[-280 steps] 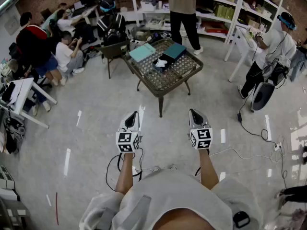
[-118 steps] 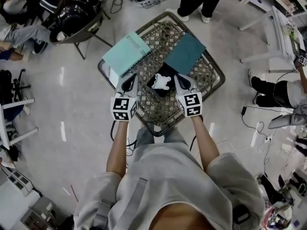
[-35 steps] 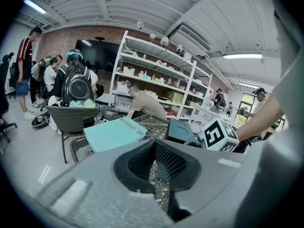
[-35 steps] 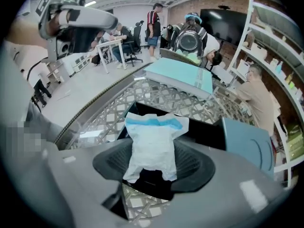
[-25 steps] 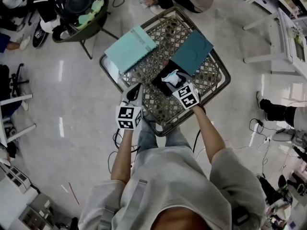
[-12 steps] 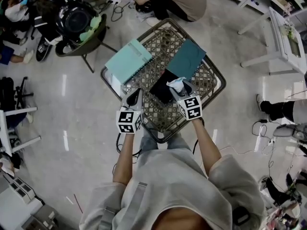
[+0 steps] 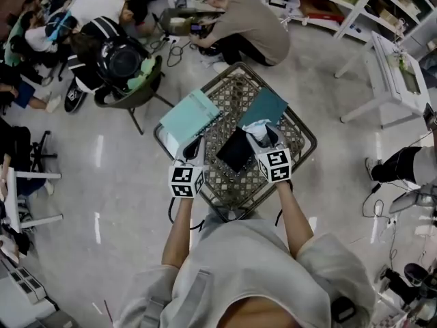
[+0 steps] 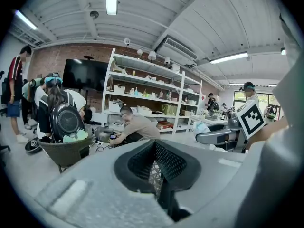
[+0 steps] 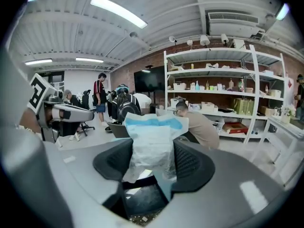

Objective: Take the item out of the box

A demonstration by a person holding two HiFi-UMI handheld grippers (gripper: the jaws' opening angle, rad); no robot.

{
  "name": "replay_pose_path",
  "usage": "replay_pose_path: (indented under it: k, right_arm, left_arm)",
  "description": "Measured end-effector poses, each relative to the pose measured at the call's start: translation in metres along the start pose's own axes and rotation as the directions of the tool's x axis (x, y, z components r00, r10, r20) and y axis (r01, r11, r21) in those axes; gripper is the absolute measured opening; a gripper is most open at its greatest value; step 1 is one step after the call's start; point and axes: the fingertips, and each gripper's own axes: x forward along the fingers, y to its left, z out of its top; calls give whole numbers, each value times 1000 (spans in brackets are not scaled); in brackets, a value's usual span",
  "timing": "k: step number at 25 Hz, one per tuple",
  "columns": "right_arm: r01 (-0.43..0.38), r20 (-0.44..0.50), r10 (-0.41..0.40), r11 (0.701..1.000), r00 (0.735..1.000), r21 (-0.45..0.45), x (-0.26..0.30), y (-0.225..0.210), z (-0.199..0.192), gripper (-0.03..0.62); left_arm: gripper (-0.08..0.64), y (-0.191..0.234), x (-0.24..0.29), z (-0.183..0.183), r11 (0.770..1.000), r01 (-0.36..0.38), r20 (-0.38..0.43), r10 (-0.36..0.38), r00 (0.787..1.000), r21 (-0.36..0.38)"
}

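Observation:
An open black box (image 7: 235,150) lies on the wicker table (image 7: 300,142). My right gripper (image 7: 262,136) hangs over the box's right edge, shut on a crumpled white and blue packet (image 7: 256,126) that sticks up past its jaws. In the right gripper view the packet (image 9: 154,139) fills the gap between the fingers (image 9: 190,163), lifted above the box. To the left of the box, my left gripper (image 7: 193,146) hovers over the table edge. Its jaws stand together with nothing in them, and the left gripper view (image 8: 154,145) shows wicker through the slit.
A light teal lid (image 7: 190,115) and a dark teal lid (image 7: 263,107) lie on the table's far half. A chair with a black backpack (image 7: 126,63) stands to the far left. People crouch beyond the table (image 7: 239,26), and white shelving (image 7: 382,53) is at the right.
My right gripper has risen with the packet, carrying it from inside the black box to above its right edge. The left gripper keeps its place beside the box.

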Motion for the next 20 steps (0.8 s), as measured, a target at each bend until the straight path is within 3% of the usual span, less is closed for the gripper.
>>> replay_pose_path:
  k: [8, 20]
  right_arm:
    - [38, 116, -35, 999, 993, -26, -11, -23, 60, 250]
    - [47, 176, -39, 998, 984, -44, -28, -20, 80, 250]
  left_arm:
    - [6, 4, 2, 60, 998, -18, 89, 14, 996, 52]
    - [6, 4, -9, 79, 997, -52, 133, 43, 990, 63]
